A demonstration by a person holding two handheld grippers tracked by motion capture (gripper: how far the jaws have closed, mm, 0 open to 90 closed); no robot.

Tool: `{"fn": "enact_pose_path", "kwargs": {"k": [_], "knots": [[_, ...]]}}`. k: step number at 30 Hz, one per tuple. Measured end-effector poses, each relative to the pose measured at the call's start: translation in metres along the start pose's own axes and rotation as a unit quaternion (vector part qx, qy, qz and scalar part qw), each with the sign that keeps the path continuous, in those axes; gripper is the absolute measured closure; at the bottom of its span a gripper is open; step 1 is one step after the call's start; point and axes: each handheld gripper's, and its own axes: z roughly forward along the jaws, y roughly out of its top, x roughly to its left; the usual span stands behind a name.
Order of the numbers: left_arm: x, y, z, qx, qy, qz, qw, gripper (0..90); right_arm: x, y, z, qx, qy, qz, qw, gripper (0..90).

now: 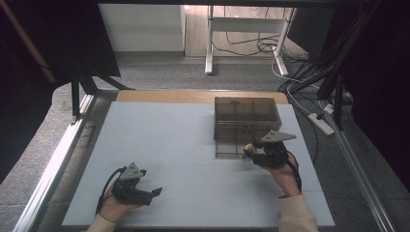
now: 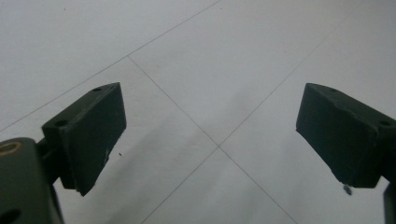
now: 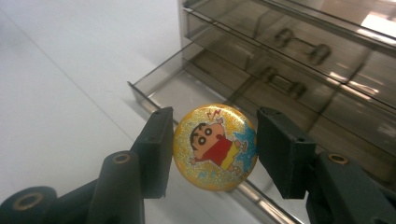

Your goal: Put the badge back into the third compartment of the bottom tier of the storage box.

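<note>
A round yellow badge (image 3: 215,147) with a cartoon child in a red shirt sits edge-on between the jaws of my right gripper (image 3: 214,151), which is shut on it. In the high view that gripper (image 1: 249,151) holds the badge (image 1: 249,146) just at the front of a smoky see-through drawer unit (image 1: 246,113). The unit's lowest drawer (image 3: 187,88) is pulled out, and the badge hovers over its front rim. My left gripper (image 1: 155,193) rests low at the table's near left, its jaws wide apart over bare table (image 2: 210,135) with nothing between them.
The pale grey table top (image 1: 169,145) has a wooden strip (image 1: 164,95) along its far edge. A metal rail (image 1: 58,159) runs down the left side. On the floor to the right lie cables and a power strip (image 1: 321,123). A white desk frame (image 1: 210,43) stands beyond.
</note>
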Motion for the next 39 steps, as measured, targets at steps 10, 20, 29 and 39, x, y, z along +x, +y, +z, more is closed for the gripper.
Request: {"fn": "enact_pose_path", "kwargs": {"k": [10,20,29,39], "knots": [[0.0,0.0,0.0,0.0,0.0,0.0,1.0,8.5,-0.013,-0.006,-0.001,0.013,-0.036,0.006,0.9993,47.4],[0.0,0.0,0.0,0.001,0.0,0.002,1.0,8.5,-0.023,-0.009,0.0,0.019,-0.058,0.01,0.9981,47.3],[0.0,0.0,0.002,0.002,-0.001,0.002,1.0,8.5,-0.033,-0.011,0.003,0.024,-0.082,0.012,0.9963,47.4],[0.0,-0.001,0.002,0.003,0.0,0.001,1.0,8.5,-0.043,-0.017,0.01,0.039,-0.107,0.015,0.9934,47.3]]}}
